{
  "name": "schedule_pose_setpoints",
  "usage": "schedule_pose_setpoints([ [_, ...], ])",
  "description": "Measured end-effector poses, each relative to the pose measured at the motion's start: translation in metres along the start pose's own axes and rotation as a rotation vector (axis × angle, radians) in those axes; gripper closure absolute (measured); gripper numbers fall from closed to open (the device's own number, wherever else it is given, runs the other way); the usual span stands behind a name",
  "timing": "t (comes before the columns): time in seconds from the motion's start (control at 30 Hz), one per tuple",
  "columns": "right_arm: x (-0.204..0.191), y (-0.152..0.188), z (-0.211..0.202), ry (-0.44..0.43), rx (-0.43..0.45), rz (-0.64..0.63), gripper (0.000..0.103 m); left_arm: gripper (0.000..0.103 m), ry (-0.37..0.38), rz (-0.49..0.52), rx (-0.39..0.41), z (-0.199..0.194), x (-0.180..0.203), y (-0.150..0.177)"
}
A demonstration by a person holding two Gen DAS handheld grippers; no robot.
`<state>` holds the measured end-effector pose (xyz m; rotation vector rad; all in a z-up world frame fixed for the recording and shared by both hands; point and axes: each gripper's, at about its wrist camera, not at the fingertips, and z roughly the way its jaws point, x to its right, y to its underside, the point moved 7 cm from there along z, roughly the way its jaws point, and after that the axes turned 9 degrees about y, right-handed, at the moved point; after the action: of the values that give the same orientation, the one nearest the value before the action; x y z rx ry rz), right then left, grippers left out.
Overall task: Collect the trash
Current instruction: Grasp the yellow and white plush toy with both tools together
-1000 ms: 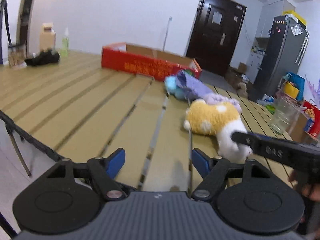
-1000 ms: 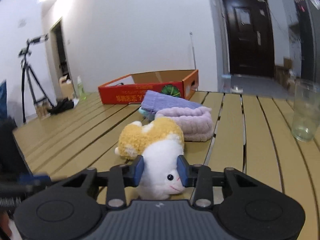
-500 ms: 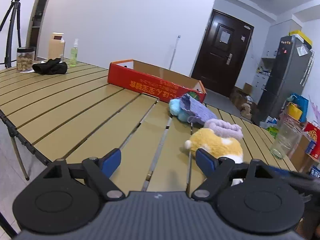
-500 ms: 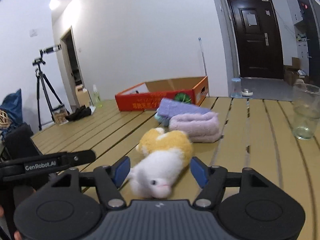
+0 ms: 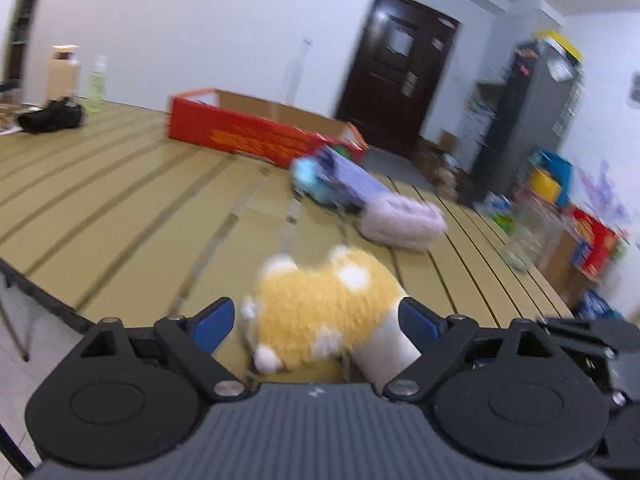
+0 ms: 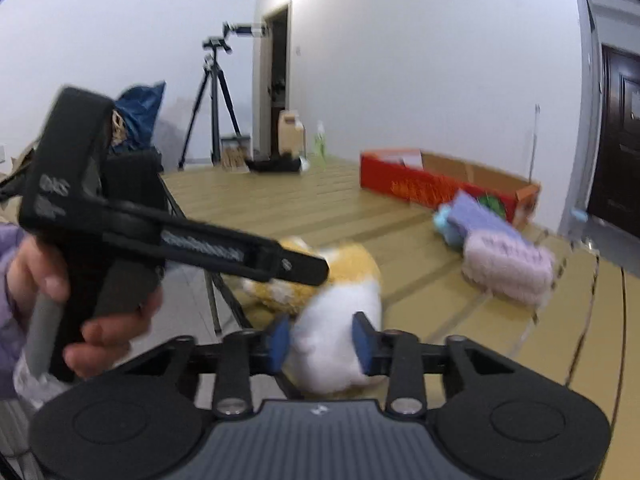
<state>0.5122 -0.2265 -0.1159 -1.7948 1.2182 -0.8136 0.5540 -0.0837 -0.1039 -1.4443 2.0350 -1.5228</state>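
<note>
A yellow and white plush toy (image 5: 320,304) lies at the near edge of the slatted wooden table (image 5: 120,200). My left gripper (image 5: 316,322) is open, with the toy's yellow body between its blue pads and a gap on the left side. In the right wrist view the toy's white head (image 6: 336,332) sits between the pads of my right gripper (image 6: 320,340), whose jaws are closing and press on it. One of the left gripper's fingers (image 6: 240,252) reaches across the toy's yellow back, held by a hand (image 6: 104,332).
A red cardboard box (image 5: 248,136) stands open at the back of the table. In front of it lie a blue and purple cloth bundle (image 5: 344,184) and a fluffy lilac item (image 5: 404,220). A clear glass (image 5: 524,236) stands at the right. The table edge drops off at the left (image 5: 40,284).
The left gripper has come up to the plush toy, which now lies between its fingers. The right gripper let go of the white head, swung left, and has closed on it again.
</note>
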Motion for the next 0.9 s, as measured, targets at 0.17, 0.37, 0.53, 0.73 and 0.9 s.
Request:
schedule_pose_setpoints([
  [0.17,0.015,0.005,0.005,0.087,-0.021,0.017,0.068,0.049,0.002,-0.01,-0.018,0.008,0.002,0.006],
  [0.37,0.008,-0.004,0.023,0.103,-0.007,0.044,0.048,0.048,-0.008,0.005,-0.038,0.006,0.0,0.01],
  [0.53,0.008,-0.003,0.044,0.165,-0.027,0.064,0.047,0.043,-0.068,0.061,0.021,0.002,-0.001,0.003],
  [0.73,0.021,0.003,0.051,0.218,-0.019,0.114,0.048,0.048,-0.084,0.071,0.022,0.009,-0.005,0.002],
  [0.9,0.018,-0.007,0.056,0.183,0.003,0.162,0.058,0.057,-0.067,0.061,0.035,0.004,-0.008,0.0],
])
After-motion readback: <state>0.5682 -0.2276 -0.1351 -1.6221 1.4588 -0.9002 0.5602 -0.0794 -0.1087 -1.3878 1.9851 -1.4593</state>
